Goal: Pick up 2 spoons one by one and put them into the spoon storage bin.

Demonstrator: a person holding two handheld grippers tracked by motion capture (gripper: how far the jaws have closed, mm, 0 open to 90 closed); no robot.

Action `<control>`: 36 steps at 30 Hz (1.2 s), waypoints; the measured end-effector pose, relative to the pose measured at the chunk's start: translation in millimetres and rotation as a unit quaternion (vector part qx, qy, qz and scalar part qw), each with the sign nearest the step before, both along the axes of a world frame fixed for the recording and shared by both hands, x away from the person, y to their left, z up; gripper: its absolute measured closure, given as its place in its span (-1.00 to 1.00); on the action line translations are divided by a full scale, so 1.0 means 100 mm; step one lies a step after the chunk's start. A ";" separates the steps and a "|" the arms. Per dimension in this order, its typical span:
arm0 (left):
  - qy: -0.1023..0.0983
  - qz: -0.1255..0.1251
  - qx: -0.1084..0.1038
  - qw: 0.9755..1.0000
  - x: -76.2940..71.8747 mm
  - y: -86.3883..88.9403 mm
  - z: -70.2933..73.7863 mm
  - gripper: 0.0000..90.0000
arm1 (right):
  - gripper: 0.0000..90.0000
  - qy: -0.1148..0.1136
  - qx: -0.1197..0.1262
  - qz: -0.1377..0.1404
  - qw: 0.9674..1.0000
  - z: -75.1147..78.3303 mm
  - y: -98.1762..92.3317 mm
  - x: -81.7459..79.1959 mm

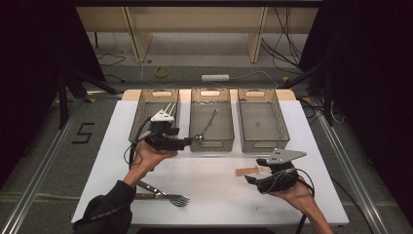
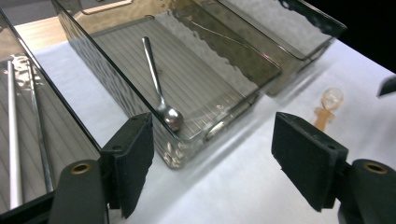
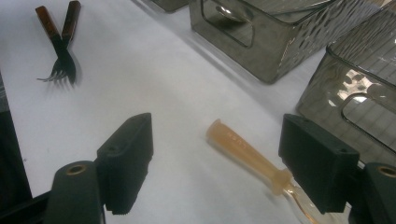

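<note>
Three smoked clear bins stand in a row at the back of the white table (image 1: 214, 180). The middle bin (image 1: 210, 141) holds a metal spoon (image 1: 209, 124) (image 2: 159, 88), bowl toward its near corner. My left gripper (image 1: 187, 141) (image 2: 212, 163) hovers open at that bin's front left corner, nothing between its pads. An amber plastic spoon (image 1: 246, 170) (image 3: 247, 154) (image 2: 327, 109) lies flat on the table. My right gripper (image 1: 251, 179) (image 3: 215, 168) is open around its handle, which lies nearer the right pad without being pressed.
The left bin (image 1: 141, 114) holds thin metal rods (image 2: 14, 140). The right bin (image 1: 280, 141) (image 3: 359, 93) looks empty. Two crossed brown-handled utensils, one a fork (image 1: 165, 196) (image 3: 58, 51), lie near the table's front edge beside the left forearm.
</note>
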State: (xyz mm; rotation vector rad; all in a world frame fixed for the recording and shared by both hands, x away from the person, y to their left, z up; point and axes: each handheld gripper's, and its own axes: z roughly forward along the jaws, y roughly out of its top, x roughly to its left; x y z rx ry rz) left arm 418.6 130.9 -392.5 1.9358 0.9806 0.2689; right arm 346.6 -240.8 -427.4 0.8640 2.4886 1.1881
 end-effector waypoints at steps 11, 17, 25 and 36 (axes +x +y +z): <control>-0.040 0.009 -0.027 0.999 -0.37 0.27 -0.15 -0.39 | -0.36 0.022 -0.076 0.032 0.996 0.06 -0.03 0.17; -0.064 0.009 -0.015 0.998 -0.53 0.33 -0.18 -0.39 | -0.31 0.034 -0.117 0.048 0.991 0.10 -0.01 0.31; -0.069 0.010 -0.016 0.997 -0.70 0.34 -0.23 -0.44 | -0.21 0.048 -0.177 0.079 0.980 0.07 0.09 0.44; -0.067 0.015 -0.025 0.997 -0.84 0.41 -0.26 -0.48 | -0.02 0.064 -0.223 0.099 0.968 -0.09 0.19 0.57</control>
